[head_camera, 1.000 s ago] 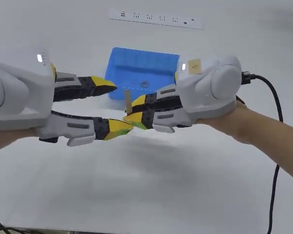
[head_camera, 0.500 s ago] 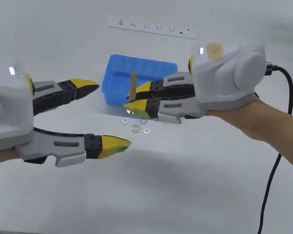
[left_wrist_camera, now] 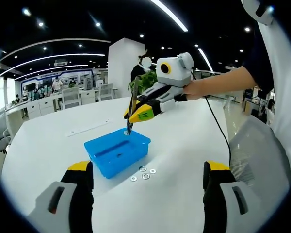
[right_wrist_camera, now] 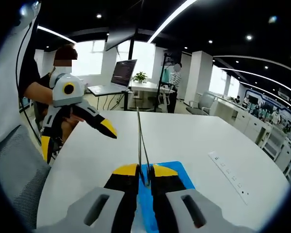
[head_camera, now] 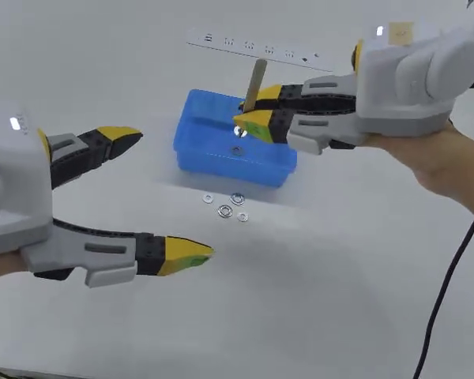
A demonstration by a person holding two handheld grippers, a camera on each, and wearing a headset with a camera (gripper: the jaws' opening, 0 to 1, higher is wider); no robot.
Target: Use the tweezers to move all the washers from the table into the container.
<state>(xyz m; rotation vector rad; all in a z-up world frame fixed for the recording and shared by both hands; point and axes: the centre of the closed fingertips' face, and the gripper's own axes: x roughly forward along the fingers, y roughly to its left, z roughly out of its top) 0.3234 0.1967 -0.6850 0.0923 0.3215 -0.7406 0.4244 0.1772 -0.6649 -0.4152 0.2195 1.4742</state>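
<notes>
Nearest, the left gripper [head_camera: 172, 194] hovered above the table [head_camera: 316, 308] at 8 o'clock of the washers [head_camera: 225, 207], its jaws spread wide and empty. Four washers lay close together on the table, just at 6 o'clock of the blue container [head_camera: 221, 163]. One more washer [head_camera: 238, 150] lay inside it. Over the container, the right gripper [head_camera: 253, 125] had its jaws pressed closed on the tweezers [head_camera: 256, 79], tips pointing down into it. A power strip [head_camera: 253, 49] lay at 12 o'clock, well beyond.
</notes>
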